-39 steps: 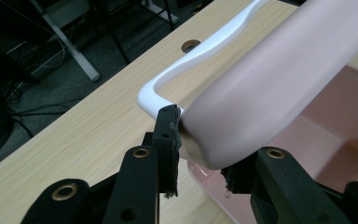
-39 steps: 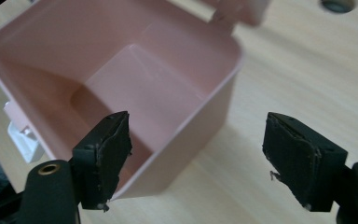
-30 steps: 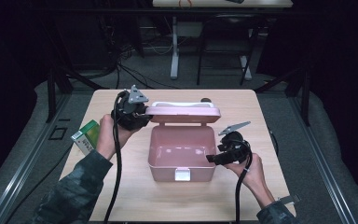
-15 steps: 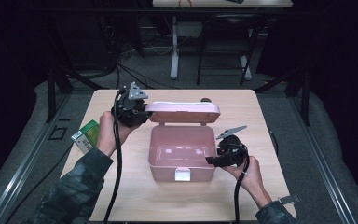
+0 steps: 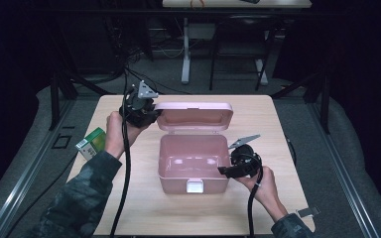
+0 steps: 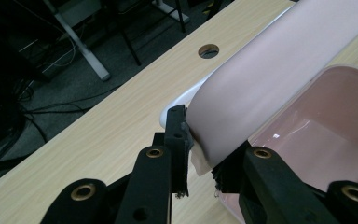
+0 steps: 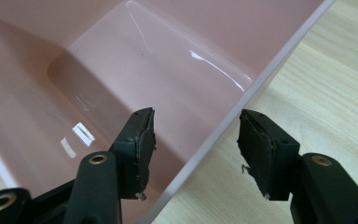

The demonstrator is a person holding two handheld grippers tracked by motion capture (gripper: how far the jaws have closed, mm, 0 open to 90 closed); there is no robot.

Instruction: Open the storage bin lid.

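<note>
A pink plastic box (image 5: 164, 159) stands open mid-table, its lid (image 5: 193, 117) raised at the back. My left gripper (image 5: 150, 117) is at the lid's left end. In the left gripper view it (image 6: 205, 158) is shut on the lid's corner (image 6: 270, 79), having just tightened a little. My right gripper (image 5: 226, 170) is at the box's right wall. In the right gripper view it (image 7: 196, 140) straddles that wall (image 7: 242, 100), one pad inside the empty box and one outside. Neither pad touches, though the jaws have just been closing.
A green and white carton (image 5: 90, 143) lies at the table's left edge beside the left forearm. A round cable hole (image 6: 208, 50) sits in the tabletop behind the lid. Dark floor, cables and table legs lie beyond the far edge.
My right gripper has edged slightly toward the box's right wall and the near side. The left hand and the raised lid have stayed where they were.
</note>
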